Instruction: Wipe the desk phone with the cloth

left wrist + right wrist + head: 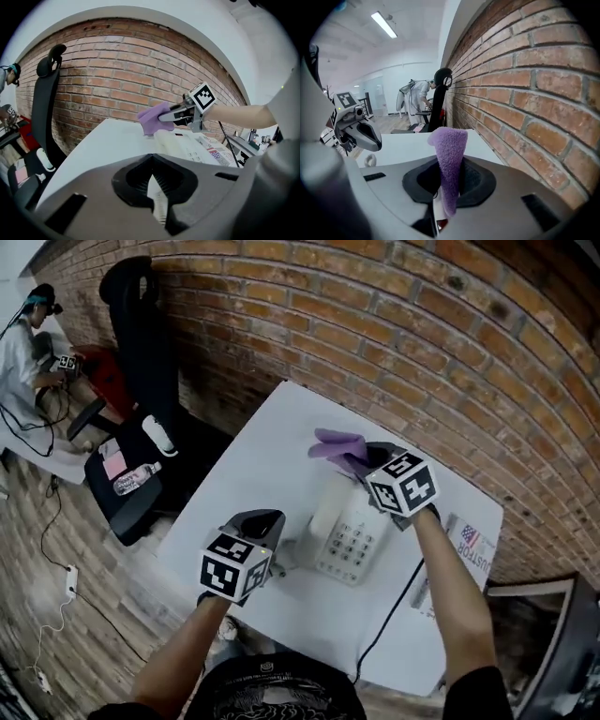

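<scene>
In the head view the desk phone (356, 540) lies on the white tabletop (253, 474), handset in its cradle, between the two tools. The right hand-held gripper (361, 463) hangs over the phone's far end with the purple cloth (336, 446) sticking out past its tips, so the free fold can reach the casing before any plastic does. The left hand-held gripper (278, 549) sits low at the phone's near left corner, by the coiled cord (292, 551), most likely to keep the light phone from sliding under the wipe. In the left gripper view its jaws stand narrow, closed on a pale ribbed strip that I take to be that cord. Beyond them the cloth touches or hangs just above the top of the handset, and I cannot tell which. In the right gripper view the jaws are clamped on the lower part of the cloth, which rises between them and flops over at the top. That loose upper end is the working face. The brick wall (525, 93) runs close along the right, so strokes probably have to run toward the person, not sideways. Wiping looks barely begun.
</scene>
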A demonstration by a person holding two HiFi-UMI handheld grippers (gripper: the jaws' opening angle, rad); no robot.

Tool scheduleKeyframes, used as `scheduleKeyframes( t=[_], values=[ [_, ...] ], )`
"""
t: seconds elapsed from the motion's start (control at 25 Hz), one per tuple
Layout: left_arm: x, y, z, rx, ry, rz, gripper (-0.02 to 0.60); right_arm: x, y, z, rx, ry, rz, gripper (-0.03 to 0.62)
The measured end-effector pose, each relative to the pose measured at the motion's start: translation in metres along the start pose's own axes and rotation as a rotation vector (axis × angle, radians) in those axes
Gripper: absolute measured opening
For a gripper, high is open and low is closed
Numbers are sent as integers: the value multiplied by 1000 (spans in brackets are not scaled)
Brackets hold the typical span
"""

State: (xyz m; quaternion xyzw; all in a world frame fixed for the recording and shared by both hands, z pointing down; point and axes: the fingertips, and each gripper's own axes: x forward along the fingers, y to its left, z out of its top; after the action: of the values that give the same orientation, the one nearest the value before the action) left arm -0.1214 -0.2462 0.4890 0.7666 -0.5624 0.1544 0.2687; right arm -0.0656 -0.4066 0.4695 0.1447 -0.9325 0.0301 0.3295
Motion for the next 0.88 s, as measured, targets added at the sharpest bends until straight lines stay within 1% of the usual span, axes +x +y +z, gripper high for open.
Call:
scheduleKeyframes(
  t=[0.24,0.44,0.64,0.88],
  values=[
    [0,7,-5,-30,-16,37,6,25,4,-11,87,7,116,49],
    [1,5,-7,-38,-17,43,6,30,5,-16,144,17,168,49],
    [-1,5,-9,-42,-27,46,6,25,3,-23,160,37,160,48],
    [2,-6,-8,-29,-36,23,6,12,4,-37,170,61,145,48]
  ],
)
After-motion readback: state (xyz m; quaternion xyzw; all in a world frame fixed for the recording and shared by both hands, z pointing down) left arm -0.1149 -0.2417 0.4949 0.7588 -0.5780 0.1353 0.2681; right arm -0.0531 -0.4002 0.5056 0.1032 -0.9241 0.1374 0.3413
